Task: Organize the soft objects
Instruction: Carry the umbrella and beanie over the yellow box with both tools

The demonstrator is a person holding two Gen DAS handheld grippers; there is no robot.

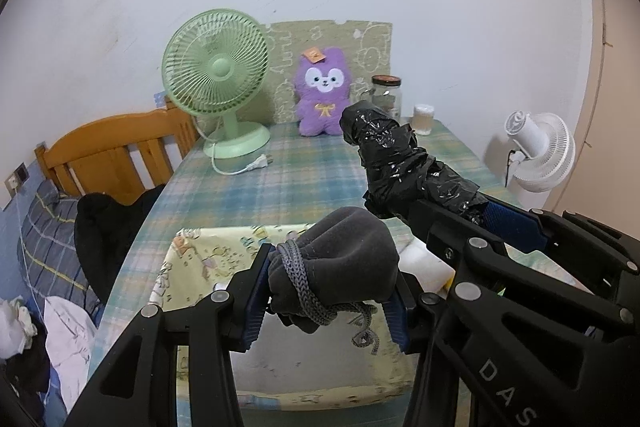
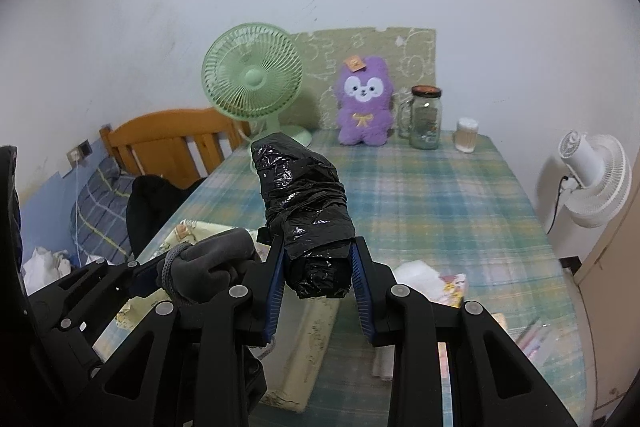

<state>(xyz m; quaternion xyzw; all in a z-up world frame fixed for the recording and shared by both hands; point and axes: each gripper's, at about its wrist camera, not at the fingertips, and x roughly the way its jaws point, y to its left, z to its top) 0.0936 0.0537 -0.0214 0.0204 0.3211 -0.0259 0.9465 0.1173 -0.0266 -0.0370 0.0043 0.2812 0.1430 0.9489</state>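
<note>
Left claw (image 1: pixel 326 293): we grip grey drawstring pouch (image 1: pixel 340 259). Right claw (image 2: pixel 318 281): we clamp black plastic-wrapped bundle (image 2: pixel 304 203), above fabric bin (image 1: pixel 192 263).

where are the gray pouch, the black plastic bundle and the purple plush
gray pouch (image 1: pixel 344 247): left wrist view, upper fabric
black plastic bundle (image 2: pixel 304 203): right wrist view, middle of wrap
purple plush (image 2: pixel 363 107): right wrist view, chest

The middle of the table (image 2: pixel 432 195) is bare checked cloth, so room is left there for a gripper to pass. The back edge is blocked by the green fan (image 2: pixel 253 75), the purple plush toy (image 2: pixel 363 107), the glass jar (image 2: pixel 425 119) and a small white cup (image 2: pixel 467 135). The near left part is taken up by the yellow fabric box (image 1: pixel 208 259). The near right part is crowded by packets (image 2: pixel 452 287).
</note>
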